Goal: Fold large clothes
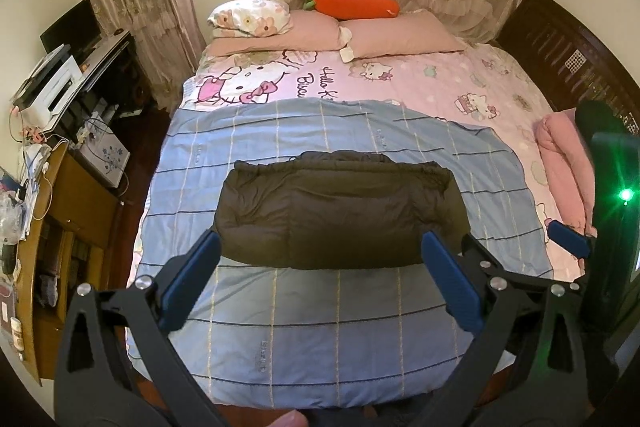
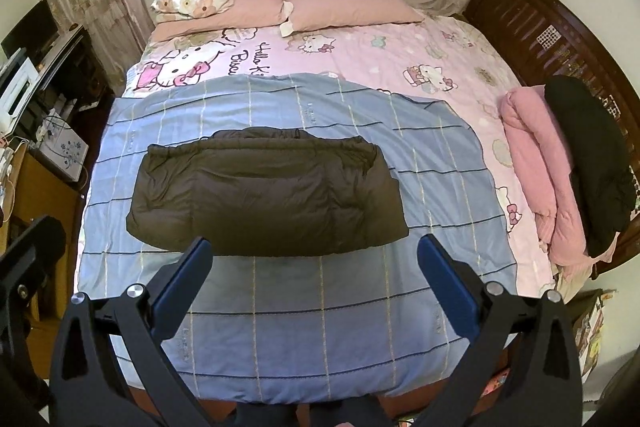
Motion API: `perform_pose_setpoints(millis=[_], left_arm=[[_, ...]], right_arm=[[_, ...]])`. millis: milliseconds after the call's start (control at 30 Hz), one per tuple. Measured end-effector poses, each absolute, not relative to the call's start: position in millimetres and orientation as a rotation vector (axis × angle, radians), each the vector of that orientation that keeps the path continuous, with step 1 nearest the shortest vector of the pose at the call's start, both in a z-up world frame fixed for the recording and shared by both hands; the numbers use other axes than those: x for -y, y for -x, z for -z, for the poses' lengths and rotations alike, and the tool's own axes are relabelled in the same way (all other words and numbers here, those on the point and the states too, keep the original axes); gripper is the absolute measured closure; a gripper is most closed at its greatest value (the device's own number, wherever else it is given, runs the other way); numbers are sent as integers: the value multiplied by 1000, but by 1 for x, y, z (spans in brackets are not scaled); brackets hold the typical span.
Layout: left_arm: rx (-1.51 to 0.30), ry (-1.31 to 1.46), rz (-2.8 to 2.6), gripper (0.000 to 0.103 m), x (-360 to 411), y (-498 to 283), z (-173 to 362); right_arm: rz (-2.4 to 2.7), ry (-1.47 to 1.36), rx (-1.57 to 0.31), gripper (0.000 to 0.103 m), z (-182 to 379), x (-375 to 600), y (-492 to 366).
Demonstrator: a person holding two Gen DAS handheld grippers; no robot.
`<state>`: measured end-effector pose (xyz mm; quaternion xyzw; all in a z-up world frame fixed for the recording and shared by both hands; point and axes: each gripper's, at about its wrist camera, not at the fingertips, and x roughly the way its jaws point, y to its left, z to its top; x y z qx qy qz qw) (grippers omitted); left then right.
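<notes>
Both claws (image 1: pixel 320 275) (image 2: pixel 316 275) hover spread above the folded jacket (image 2: pixel 266 191).

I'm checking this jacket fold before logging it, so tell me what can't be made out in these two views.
- Dark jacket: its underside and inner layers are hidden by its own top layer in both wrist views, so how neat the fold is cannot be told.
- Black garment on the pink bundle: mostly blocked by the right gripper in the left wrist view; its type is unclear.
- Left gripper, open, covers part of the blue sheet.
</notes>
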<state>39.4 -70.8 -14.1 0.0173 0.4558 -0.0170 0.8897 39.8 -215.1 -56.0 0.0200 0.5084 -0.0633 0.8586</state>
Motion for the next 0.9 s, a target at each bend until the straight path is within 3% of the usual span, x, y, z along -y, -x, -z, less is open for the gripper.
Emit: perform_pose_setpoints(millis=[900], left_arm=[[-956,-41,49,2,71,-36,18]], right_arm=[[147,-47,-1063,1,59,214,-31]])
